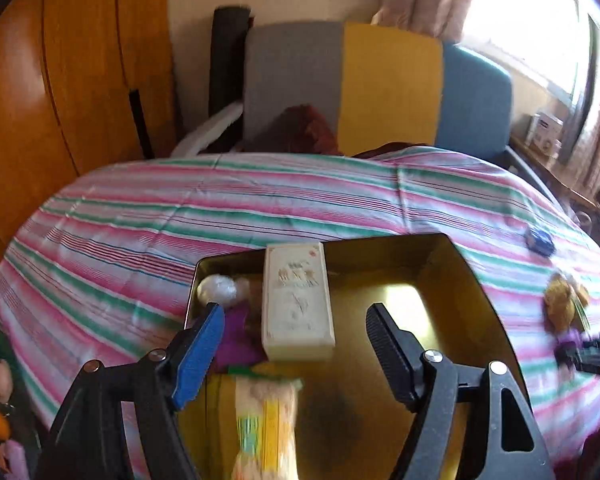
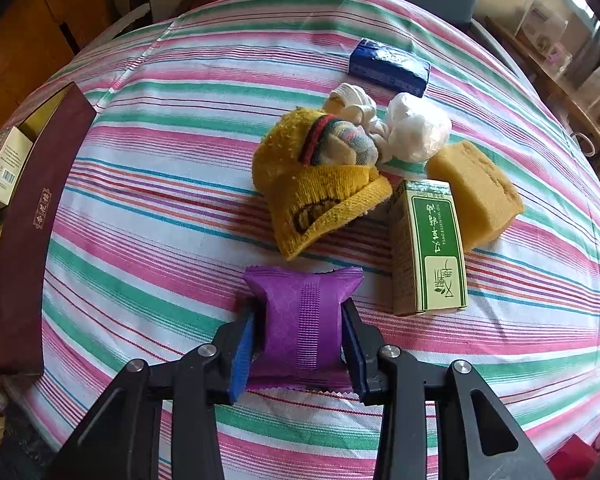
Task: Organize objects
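In the left wrist view my left gripper hangs open over a gold tin; nothing is between its fingers. In the tin lie a cream box, a white ball, a purple packet and a blurred yellow-and-white packet. In the right wrist view my right gripper is shut on a purple packet just above the striped sheet. Beyond it sit a yellow knitted sock bundle, a green box, a yellow sponge, a white plastic wad and a blue packet.
The tin's maroon outer wall stands at the left of the bed in the right wrist view. A grey, yellow and blue headboard rises behind the bed, a wooden wardrobe on the left, a window and shelf on the right.
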